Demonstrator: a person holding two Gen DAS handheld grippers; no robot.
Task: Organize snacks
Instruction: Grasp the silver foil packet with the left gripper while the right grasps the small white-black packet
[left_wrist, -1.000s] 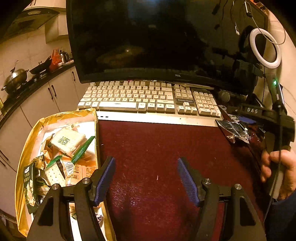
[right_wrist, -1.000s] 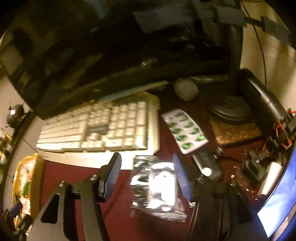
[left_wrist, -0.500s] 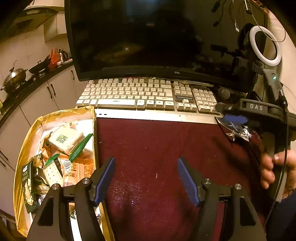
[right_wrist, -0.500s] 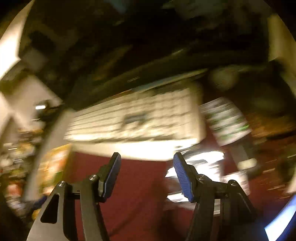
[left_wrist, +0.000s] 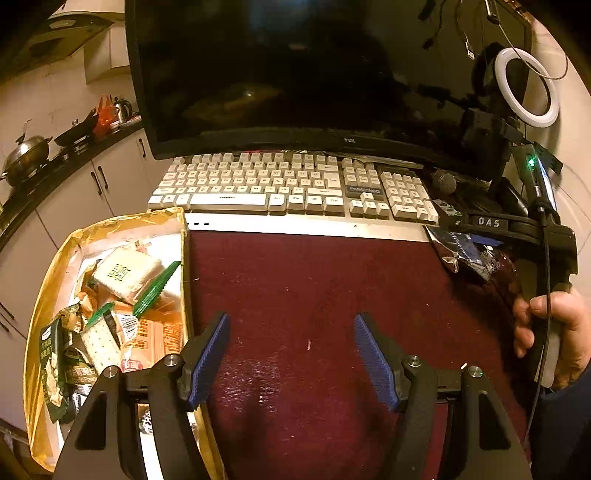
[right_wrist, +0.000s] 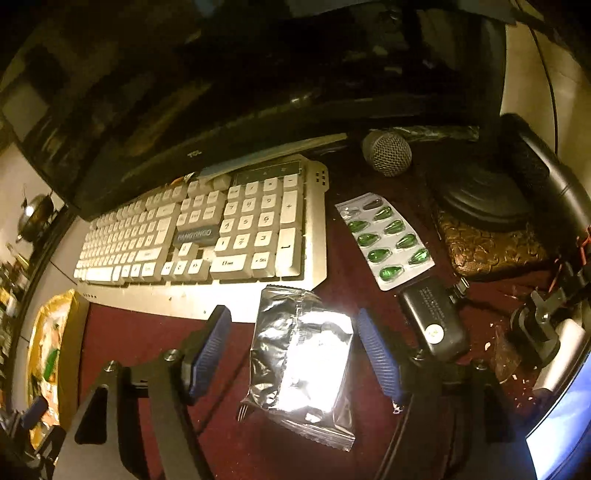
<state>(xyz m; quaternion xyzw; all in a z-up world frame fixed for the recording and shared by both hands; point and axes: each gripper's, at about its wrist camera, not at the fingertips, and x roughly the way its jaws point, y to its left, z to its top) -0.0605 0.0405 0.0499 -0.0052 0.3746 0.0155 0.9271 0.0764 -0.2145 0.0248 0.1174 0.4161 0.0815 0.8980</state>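
A silver foil snack packet (right_wrist: 303, 354) lies flat on the dark red mat, just in front of the keyboard's right end. My right gripper (right_wrist: 295, 350) hangs over it with one blue pad on each side; its jaws are opening and the pads do not press the packet. The same packet (left_wrist: 460, 249) shows at the right of the left wrist view, under the right tool held by a hand (left_wrist: 557, 332). A yellow box (left_wrist: 48, 295) full of several snack packs sits at the left. My left gripper (left_wrist: 291, 354) stands open over bare mat beside the box.
A white keyboard (left_wrist: 291, 188) and a dark monitor (left_wrist: 314, 74) fill the back. Right of the packet lie a blister strip of green capsules (right_wrist: 388, 240), a black device (right_wrist: 432, 321), a microphone (right_wrist: 386, 151) and a brown pouch (right_wrist: 491, 251). Kitchen counter far left.
The right gripper swung left and came back over the foil packet, and its jaws stand wider than before. The left gripper kept still.
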